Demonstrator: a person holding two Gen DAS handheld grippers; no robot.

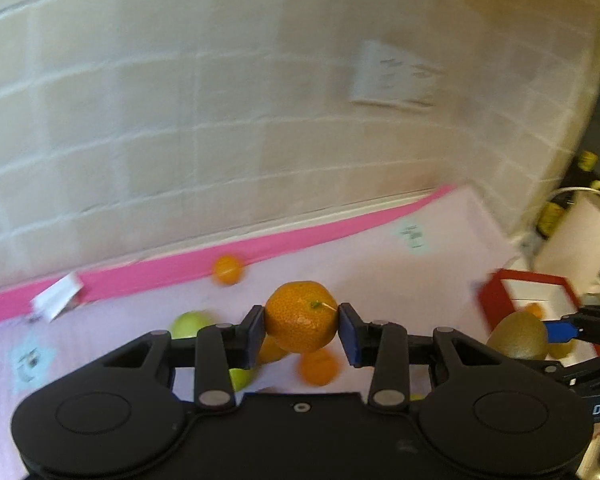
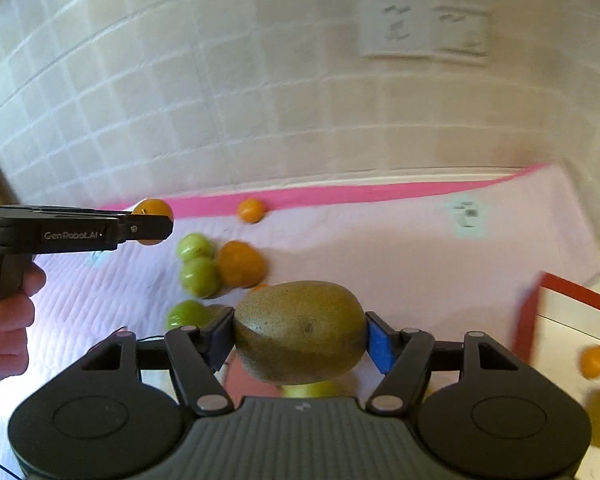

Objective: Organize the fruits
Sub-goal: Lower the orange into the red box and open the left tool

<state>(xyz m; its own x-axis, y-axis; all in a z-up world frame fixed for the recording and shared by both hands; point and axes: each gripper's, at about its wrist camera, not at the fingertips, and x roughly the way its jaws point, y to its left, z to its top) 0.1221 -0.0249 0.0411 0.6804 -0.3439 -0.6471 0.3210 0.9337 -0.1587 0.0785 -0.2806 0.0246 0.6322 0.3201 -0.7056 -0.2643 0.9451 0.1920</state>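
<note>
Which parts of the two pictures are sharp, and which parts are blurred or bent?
Left wrist view: the held mandarin is sharp; the tiled wall and loose fruits are smeared. Right wrist view: the held kiwi is sharp, the wall paper blurred. In both views the fisheye bends the tile lines.

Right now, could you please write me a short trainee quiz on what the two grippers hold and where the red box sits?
1. True or false: the left gripper is shut on a green fruit.
2. What does the right gripper hold? A) a mandarin B) a kiwi C) nothing
3. In the right wrist view, at which edge of the picture is the red box?

Key:
1. False: it clamps an orange mandarin.
2. B: the brown kiwi sits between the pads.
3. The right edge, on the pink cloth.
</note>
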